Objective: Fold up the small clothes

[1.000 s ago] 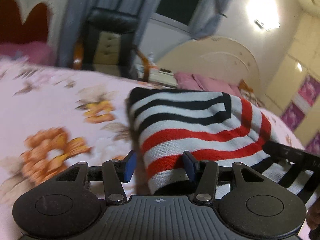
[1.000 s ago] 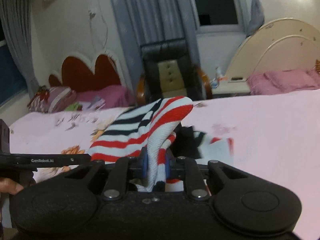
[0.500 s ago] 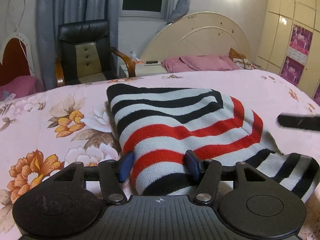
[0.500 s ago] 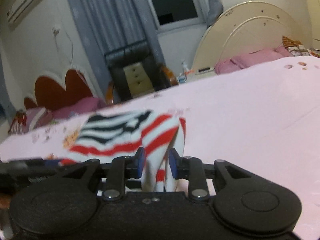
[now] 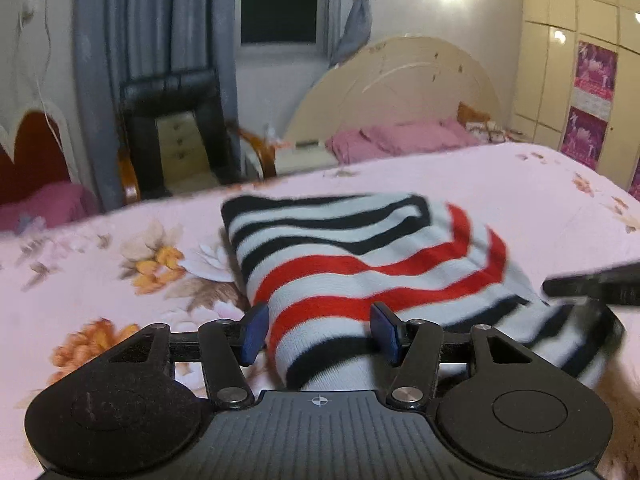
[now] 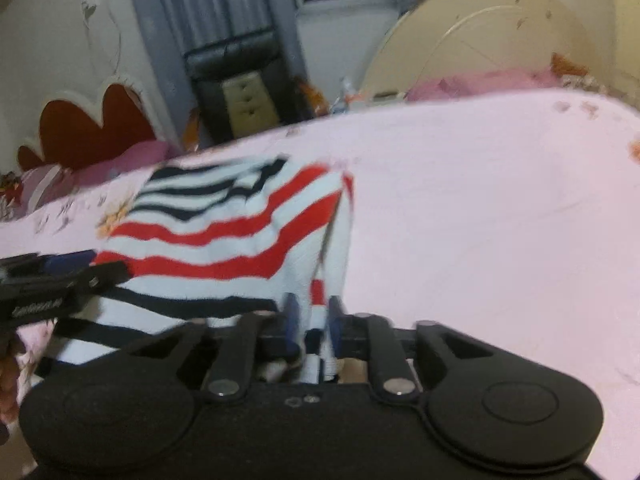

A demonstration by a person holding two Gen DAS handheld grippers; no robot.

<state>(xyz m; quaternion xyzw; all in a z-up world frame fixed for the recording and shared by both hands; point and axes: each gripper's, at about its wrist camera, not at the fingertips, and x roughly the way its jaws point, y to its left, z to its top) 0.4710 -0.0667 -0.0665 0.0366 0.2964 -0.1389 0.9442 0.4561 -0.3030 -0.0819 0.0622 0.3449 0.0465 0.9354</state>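
A small knitted garment with white, black and red stripes (image 5: 360, 256) lies folded on the pink floral bed. My left gripper (image 5: 318, 330) is open, its blue pads either side of the garment's near left corner without clamping it. In the right wrist view the same garment (image 6: 224, 232) spreads to the left. My right gripper (image 6: 312, 320) is shut on the garment's near right edge, a fold of cloth pinched between the pads. The right gripper's tip (image 5: 592, 284) shows at the right edge of the left wrist view; the left gripper (image 6: 52, 280) shows at the left of the right wrist view.
The pink floral bedspread (image 5: 120, 264) extends all around the garment. Beyond the bed's far edge stand a black chair (image 5: 176, 132), a cream headboard (image 5: 400, 88) with pink pillows, and grey curtains. A plain pink stretch of bed (image 6: 500, 220) lies right of the garment.
The right gripper has lowered the pinched cloth from a raised hump down onto the bed, so the garment now lies flatter. The left gripper stays open at the near left corner.
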